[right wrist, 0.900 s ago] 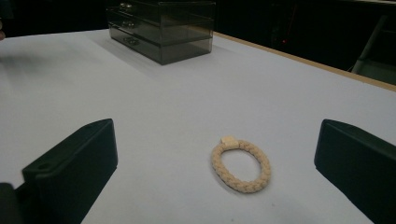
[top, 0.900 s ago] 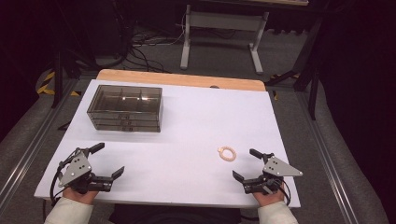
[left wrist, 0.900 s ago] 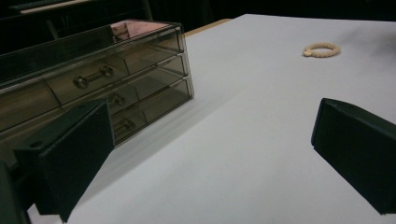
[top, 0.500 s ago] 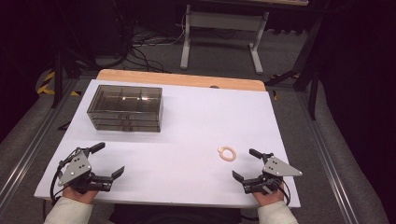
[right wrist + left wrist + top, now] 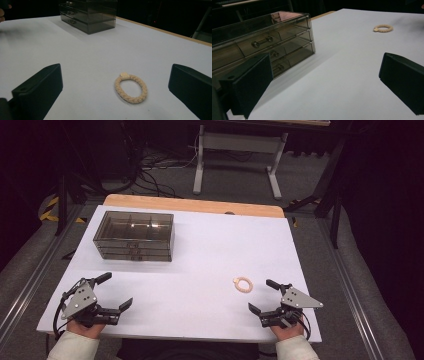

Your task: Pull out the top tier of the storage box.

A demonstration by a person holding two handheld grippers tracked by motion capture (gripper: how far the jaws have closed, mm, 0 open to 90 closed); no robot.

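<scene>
On the white table, near its front right, lies the braided cream ring, flat, with a small square tag on its rim. It sits just ahead of your right tongs, whose jaws stand wide apart with nothing between them; in the right gripper view the ring lies between the two jaw lines, a little ahead of the tips. Your left tongs rest at the front left, also wide apart and empty, well away from the ring.

Further out: a smoked clear drawer box at the back left, three drawers with small knobs facing you, all shut as far as you can judge from the left gripper view.

Risks from here:
- The ring is low and soft. If you close too high, the jaws will likely meet above it and miss.
- Come in too flat and a jaw may push it along the smooth table rather than grip it.
- Pinching one edge only could let it swing or slip out in transit.
- The drawers are shut; a one-handed pull may drag the light box.
</scene>
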